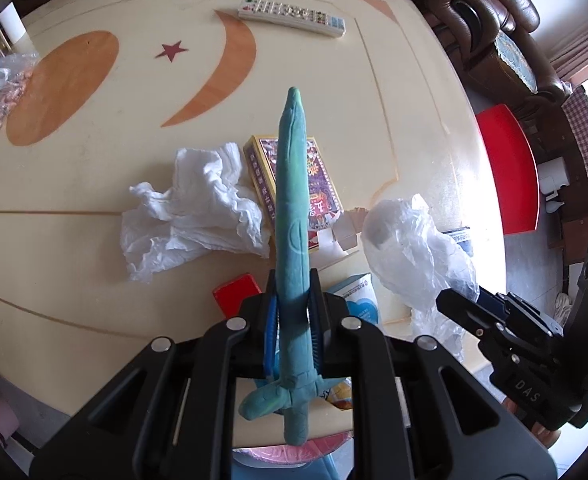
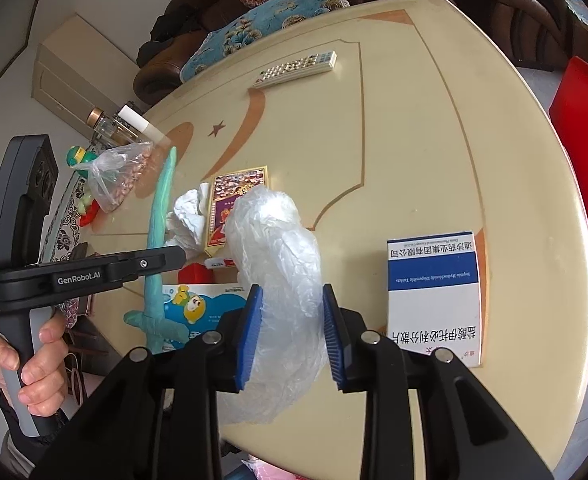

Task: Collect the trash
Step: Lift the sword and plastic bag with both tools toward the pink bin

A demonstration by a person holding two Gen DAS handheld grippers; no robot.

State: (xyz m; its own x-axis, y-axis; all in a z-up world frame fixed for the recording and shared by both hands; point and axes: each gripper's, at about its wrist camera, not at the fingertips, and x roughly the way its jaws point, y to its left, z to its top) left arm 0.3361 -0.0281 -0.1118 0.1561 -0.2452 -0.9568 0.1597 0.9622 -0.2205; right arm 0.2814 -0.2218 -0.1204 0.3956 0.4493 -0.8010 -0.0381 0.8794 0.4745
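Observation:
My left gripper (image 1: pixel 292 300) is shut on a green clay sword (image 1: pixel 292 200), blade pointing away over the table; the sword also shows in the right wrist view (image 2: pixel 161 216). My right gripper (image 2: pixel 292 332) is shut on a crumpled clear plastic bag (image 2: pixel 282 280), seen in the left wrist view too (image 1: pixel 413 248). A crumpled white tissue (image 1: pixel 190 212) lies on the cream table (image 1: pixel 94 280) just left of the sword, beside an opened colourful card box (image 1: pixel 294 192).
A remote control (image 1: pixel 292 15) lies at the far side. A blue-and-white medicine box (image 2: pixel 433 300) is at the right, a cartoon-printed box (image 2: pixel 198 308) and a red block (image 1: pixel 238 294) near the front edge. A bag of peanuts (image 2: pixel 122 176) sits left. Brown sofa behind.

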